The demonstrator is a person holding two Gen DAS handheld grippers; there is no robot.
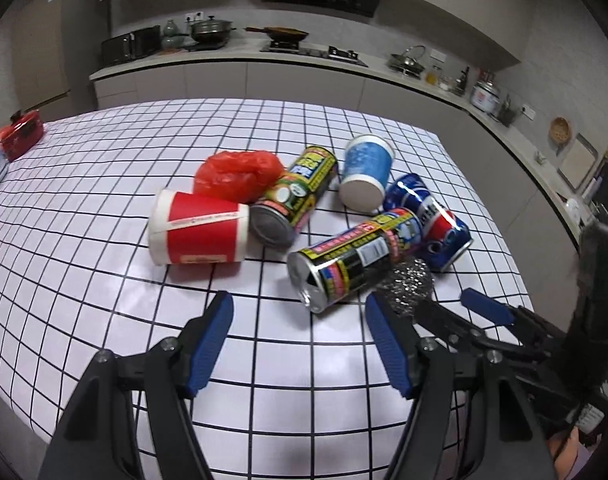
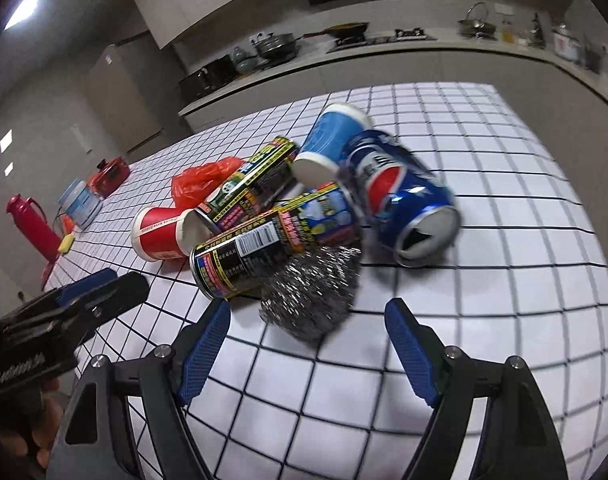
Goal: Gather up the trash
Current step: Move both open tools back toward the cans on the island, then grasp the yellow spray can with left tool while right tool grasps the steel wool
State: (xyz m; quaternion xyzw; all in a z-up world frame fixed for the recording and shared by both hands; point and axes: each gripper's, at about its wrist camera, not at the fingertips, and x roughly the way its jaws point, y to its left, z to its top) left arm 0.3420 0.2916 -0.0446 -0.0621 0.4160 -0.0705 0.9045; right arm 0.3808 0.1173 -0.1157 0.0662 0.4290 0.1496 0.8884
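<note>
A pile of trash lies on the checked tablecloth: a red paper cup, a red plastic bag, two black-and-yellow cans, a blue paper cup, a blue Pepsi can and a steel-wool scrubber. My left gripper is open and empty, just in front of the near can. My right gripper is open and empty, with the scrubber between its fingertips. The Pepsi can and near can lie just beyond.
A red box and a stack of containers sit at the table's far left. A red thermos and a yellow sponge stand at the left edge. The kitchen counter with pots runs behind the table.
</note>
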